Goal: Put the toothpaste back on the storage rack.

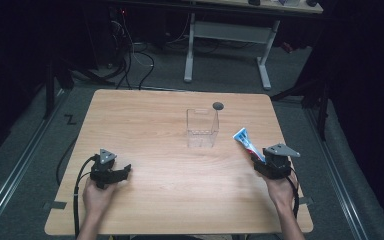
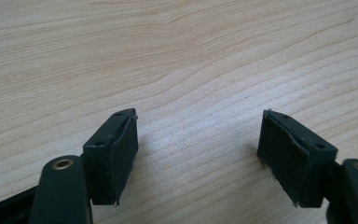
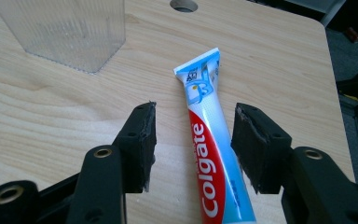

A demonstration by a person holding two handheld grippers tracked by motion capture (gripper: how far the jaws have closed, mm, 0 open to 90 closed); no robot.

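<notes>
Overhead, a person's two hands reach in from the near edge of a light wooden table [image 1: 145, 115], each holding a black two-jaw gripper. From the high view, the left gripper [image 1: 122, 171] rests low on bare wood with nothing close to its jaws. The right gripper [image 1: 256, 161] sits near the opposite edge, and a Colgate toothpaste tube [image 1: 245, 141] runs forward from its jaws, the flat crimped end pointing away from it. Ahead of that gripper and off to its left stands a clear plastic container [image 1: 202, 128], upright and well apart from the tube, with a dark round hole [image 1: 218, 105] in the tabletop just beyond it. Next, the left gripper view: the left gripper [image 2: 198, 140] has its jaws spread wide over plain wood grain, nothing between the pads. Finally, the right gripper view: the right gripper [image 3: 193, 142] straddles the toothpaste tube [image 3: 209, 154], which lies flat on the table between the jaws, nearer the right-hand pad, its crimped end farthest from the gripper. A gap shows between the tube and the left-hand pad; whether the right-hand pad touches it cannot be told, so no firm grip is seen. The clear container [image 3: 65, 30] stands ahead and to the left of the jaws, the hole [image 3: 183, 5] beyond.
</notes>
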